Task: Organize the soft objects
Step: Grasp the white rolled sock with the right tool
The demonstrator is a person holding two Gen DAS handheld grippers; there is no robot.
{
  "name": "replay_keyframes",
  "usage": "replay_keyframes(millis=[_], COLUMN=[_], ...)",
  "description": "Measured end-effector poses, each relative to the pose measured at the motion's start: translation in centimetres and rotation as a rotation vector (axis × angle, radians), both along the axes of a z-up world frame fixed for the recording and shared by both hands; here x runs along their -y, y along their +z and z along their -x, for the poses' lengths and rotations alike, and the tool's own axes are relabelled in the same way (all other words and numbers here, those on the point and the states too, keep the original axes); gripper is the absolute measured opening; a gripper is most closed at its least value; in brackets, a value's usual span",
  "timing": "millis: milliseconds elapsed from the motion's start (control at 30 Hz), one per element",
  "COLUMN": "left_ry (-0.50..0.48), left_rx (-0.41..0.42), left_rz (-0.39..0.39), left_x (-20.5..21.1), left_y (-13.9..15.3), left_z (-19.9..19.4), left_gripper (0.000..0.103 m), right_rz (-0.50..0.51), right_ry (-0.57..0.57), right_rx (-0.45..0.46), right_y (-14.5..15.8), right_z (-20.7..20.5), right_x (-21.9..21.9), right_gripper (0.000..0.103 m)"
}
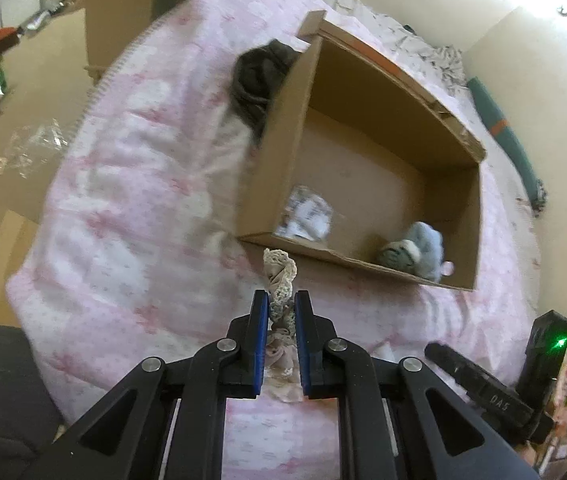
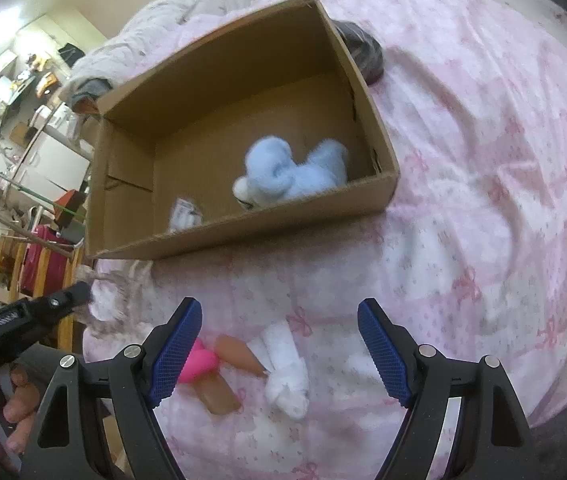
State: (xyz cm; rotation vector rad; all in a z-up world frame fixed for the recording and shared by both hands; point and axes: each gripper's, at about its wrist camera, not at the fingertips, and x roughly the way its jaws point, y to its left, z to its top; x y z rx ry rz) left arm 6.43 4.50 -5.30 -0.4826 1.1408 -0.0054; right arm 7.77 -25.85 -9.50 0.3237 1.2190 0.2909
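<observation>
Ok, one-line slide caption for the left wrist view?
Left hand-held gripper clamps lacy cloth before the cardboard box.

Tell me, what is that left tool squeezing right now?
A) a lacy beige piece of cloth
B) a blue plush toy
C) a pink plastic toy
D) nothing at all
A: the left tool is shut on the lacy beige cloth, which sticks up between its blue pads, while the blue plush toy already lies inside the cardboard box.
</observation>
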Motion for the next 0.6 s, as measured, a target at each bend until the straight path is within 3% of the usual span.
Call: replay_keyframes(millis=[100, 200, 300, 333, 367, 600], left_ry=[-0.007, -0.019, -0.039, -0.045, -0.046, -0.027], left_rx=[-0.01, -0.01, -0.01, -0.008, -0.005, 0.007], left_rz=[-0.011, -0.026, -0.042, -0.05, -0.05, -0.035], left_x=[0.0, 0.6, 1.4, 1.5, 1.6, 0.9], left_y=[-0.4, -0.6, -0.9, -0.9, -0.8, -0.5], left_z=[0.1, -0.2, -0.2, -0.2, -0.2, 0.0], left_gripper=[0.012, 0.012, 0.012, 0.012, 0.012, 0.012], right_rz=[0.025, 0.065, 0.106, 0.127, 0.132, 0.045], right_ry=[0.051, 0.127, 0.183, 0.187, 0.186, 0.14], right_rx=[-0.106, -0.176, -0.228, -0.229, -0.22, -0.058], right_y=[-2.1, -3.6, -4.9, -5.1, -5.0, -1.6], right_z=[-0.3, -0.2, 0.1, 0.2, 0.2, 0.3], right_x=[-1.0, -2.7, -3.9, -4.0, -4.0, -2.9], right_gripper=[0.083, 0.071, 0.047, 0.034, 0.03, 0.026])
